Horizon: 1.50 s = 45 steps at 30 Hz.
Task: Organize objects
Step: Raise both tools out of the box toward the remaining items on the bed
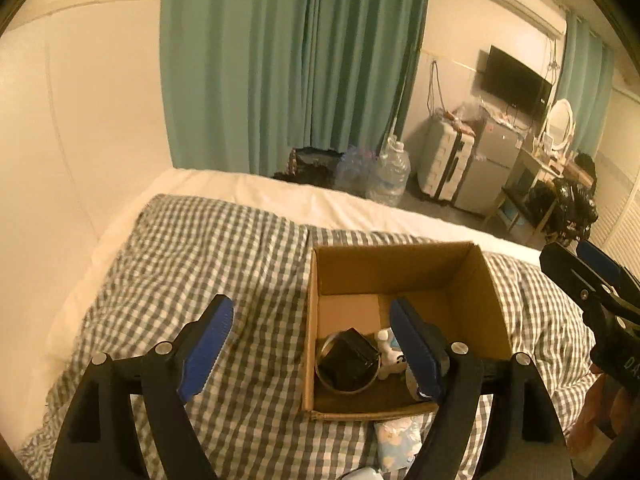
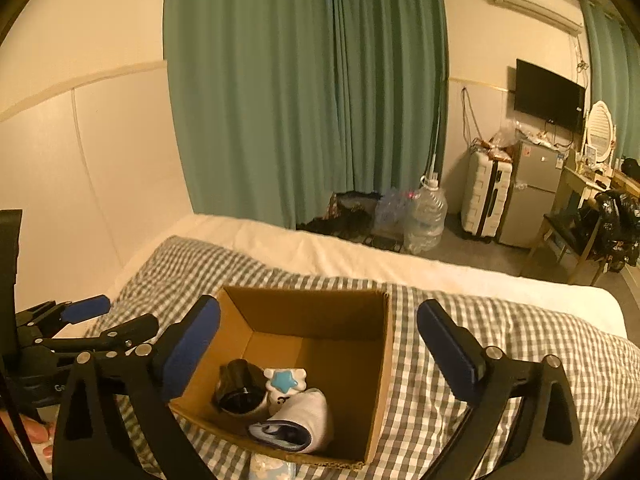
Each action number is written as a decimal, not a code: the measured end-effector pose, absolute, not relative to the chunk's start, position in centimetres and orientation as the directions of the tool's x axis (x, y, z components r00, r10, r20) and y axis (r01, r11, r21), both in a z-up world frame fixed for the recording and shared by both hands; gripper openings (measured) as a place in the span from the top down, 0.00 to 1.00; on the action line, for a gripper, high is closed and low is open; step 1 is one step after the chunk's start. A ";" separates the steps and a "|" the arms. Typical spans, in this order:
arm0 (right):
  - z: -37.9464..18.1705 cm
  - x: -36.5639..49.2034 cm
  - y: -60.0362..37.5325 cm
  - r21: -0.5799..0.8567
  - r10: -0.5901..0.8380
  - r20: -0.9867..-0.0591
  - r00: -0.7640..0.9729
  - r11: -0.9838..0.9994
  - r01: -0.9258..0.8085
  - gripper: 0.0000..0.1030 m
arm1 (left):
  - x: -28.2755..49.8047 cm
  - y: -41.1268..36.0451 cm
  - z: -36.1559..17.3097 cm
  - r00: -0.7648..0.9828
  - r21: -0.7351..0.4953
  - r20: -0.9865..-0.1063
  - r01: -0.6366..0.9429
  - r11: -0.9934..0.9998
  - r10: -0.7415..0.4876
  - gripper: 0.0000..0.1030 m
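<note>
Right now the open brown cardboard box (image 2: 320,320) sits on the grey and white checked blanket (image 1: 180,248) that covers the bed. Inside the box, at the near end, are a black round cup thing in a shiny metal ring (image 2: 240,392), a little white toy with a blue star on top (image 2: 285,380), and a rolled white sock with a blue cuff (image 2: 296,424). Just outside the near wall of the box lies a soft pale blue pack with white cloud shapes (image 1: 398,436), touching the blanket.

The left gripper (image 1: 310,350) hangs above the near left corner of the box. Its blue pads are wide apart and nothing is between them. The right gripper (image 2: 318,354) hangs above the box too, with its blue pads spread very wide and nothing in them. Each gripper shows at the edge of the other one's view.

Past the bed hangs a long green curtain (image 2: 304,92). On the floor by it stands a big clear water bottle (image 2: 426,216), then a white hard suitcase (image 2: 486,200) and a small grey fridge (image 2: 532,196). A black flat TV (image 2: 548,96) is on the wall, with a white air conditioner (image 2: 532,0) high up. Small writing on the TV and the grippers is too blurry to read
</note>
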State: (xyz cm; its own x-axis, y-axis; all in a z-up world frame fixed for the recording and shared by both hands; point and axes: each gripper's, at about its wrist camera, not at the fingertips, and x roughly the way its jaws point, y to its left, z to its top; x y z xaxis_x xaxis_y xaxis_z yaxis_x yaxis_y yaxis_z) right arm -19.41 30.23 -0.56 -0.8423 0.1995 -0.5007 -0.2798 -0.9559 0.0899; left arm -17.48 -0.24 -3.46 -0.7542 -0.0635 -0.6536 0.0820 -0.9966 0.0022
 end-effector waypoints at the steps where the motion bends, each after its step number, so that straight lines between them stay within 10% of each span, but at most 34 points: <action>1: 0.0 -19.0 30.1 0.089 0.208 -0.493 -0.845 -0.954 -0.286 0.03 | -16.9 -0.2 -2.9 -0.763 0.009 -0.643 0.083 -0.997 -0.069 0.19; 30: 5.9 -8.4 25.6 0.077 0.237 -0.390 -0.890 -0.955 -0.288 0.02 | -4.9 1.2 3.0 -0.875 0.111 -0.468 0.079 -0.991 -0.122 0.11; 45: 1.3 -7.7 23.1 0.054 0.221 -0.443 -0.869 -0.961 -0.272 0.02 | -4.8 1.0 -3.5 -0.807 0.167 -0.576 0.041 -0.985 -0.131 0.11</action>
State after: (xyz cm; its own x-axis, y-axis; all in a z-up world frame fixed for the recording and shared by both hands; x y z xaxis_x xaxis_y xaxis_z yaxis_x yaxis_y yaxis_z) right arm -7.72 23.05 1.27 -0.8687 0.2212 -0.4431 -0.2720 -0.9608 0.0536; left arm -4.78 1.03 -3.52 -0.8071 -0.1312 -0.5757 0.0407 -0.9850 0.1674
